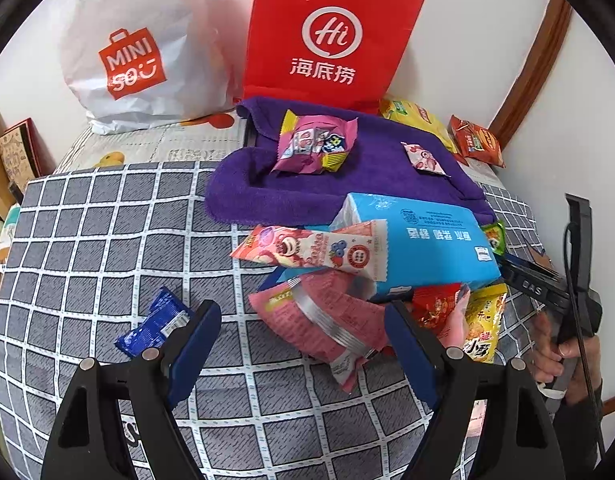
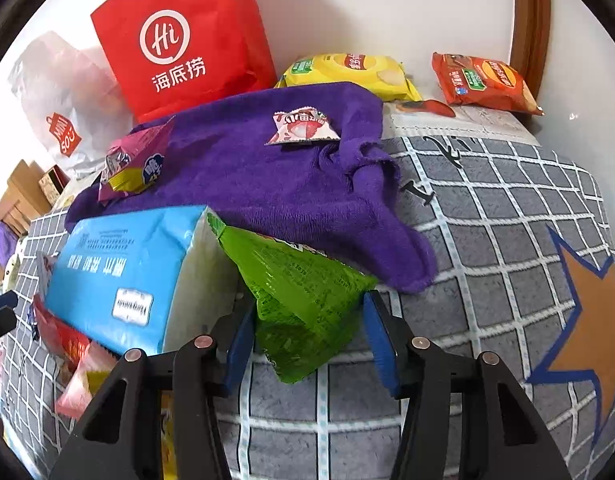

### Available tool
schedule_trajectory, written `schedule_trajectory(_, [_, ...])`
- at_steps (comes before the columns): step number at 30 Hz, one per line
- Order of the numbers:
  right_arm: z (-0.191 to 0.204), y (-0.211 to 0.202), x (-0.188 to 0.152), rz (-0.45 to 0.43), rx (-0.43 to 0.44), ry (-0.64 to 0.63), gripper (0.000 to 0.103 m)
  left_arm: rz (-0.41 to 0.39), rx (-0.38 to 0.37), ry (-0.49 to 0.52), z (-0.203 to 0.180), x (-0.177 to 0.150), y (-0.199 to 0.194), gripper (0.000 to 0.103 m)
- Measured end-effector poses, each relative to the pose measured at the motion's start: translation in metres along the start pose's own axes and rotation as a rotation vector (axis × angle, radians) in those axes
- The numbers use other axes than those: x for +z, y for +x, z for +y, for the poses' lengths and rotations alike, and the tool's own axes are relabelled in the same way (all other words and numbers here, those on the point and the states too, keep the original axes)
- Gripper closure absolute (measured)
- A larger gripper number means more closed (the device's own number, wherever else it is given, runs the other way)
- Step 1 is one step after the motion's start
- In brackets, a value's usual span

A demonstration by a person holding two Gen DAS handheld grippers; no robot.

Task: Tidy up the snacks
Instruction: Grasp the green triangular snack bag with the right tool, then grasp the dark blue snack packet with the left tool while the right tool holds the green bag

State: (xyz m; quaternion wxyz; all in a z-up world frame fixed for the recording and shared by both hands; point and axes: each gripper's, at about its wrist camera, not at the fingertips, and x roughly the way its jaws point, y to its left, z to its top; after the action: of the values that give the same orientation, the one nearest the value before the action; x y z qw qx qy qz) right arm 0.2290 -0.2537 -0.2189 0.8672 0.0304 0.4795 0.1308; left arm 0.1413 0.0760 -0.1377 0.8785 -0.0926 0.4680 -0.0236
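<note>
A home bedroom: a bed with a grey checked bedspread fills the middle of both views, against a white wall with wooden trim at upper right. Shopping bags stand at the top, cardboard boxes at far left.

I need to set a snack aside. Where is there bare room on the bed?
Free: grey checked bedspread left of the purple towel, above the blue wrapper; also right of the towel, near the orange star. Crowded: around the blue tissue pack.
</note>
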Motion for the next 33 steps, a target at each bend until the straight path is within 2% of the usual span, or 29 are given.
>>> schedule_trajectory(9, [-0.002,-0.03,-0.017,-0.02,-0.007,-0.001,0.054,-0.008,0.032,-0.05,0.026,-0.01,-0.012,0.021])
schedule_trajectory(14, [0.002,-0.035,-0.029,-0.033,-0.022,-0.025,0.054,-0.002,0.023,-0.074,0.039,-0.018,-0.015,0.021])
schedule_trajectory(18, [0.004,-0.026,-0.04,-0.031,-0.028,-0.047,0.054,0.006,0.005,-0.069,0.035,-0.021,-0.013,0.021])
schedule_trajectory(22, [0.008,-0.023,-0.049,-0.08,-0.045,-0.071,0.054,0.013,-0.027,-0.048,0.023,-0.024,-0.007,0.021])
schedule_trajectory(25, [0.015,-0.021,-0.054,-0.101,-0.085,-0.126,0.054,0.013,-0.015,-0.044,0.024,-0.027,-0.004,0.021])
schedule_trajectory(27, [0.018,-0.016,-0.056,-0.081,-0.106,-0.147,0.053,0.011,-0.002,-0.055,0.031,-0.028,-0.003,0.021])
schedule_trajectory(33, [0.008,-0.013,-0.052,-0.063,-0.061,-0.1,0.053,0.022,0.047,-0.106,0.06,-0.032,0.0,0.021])
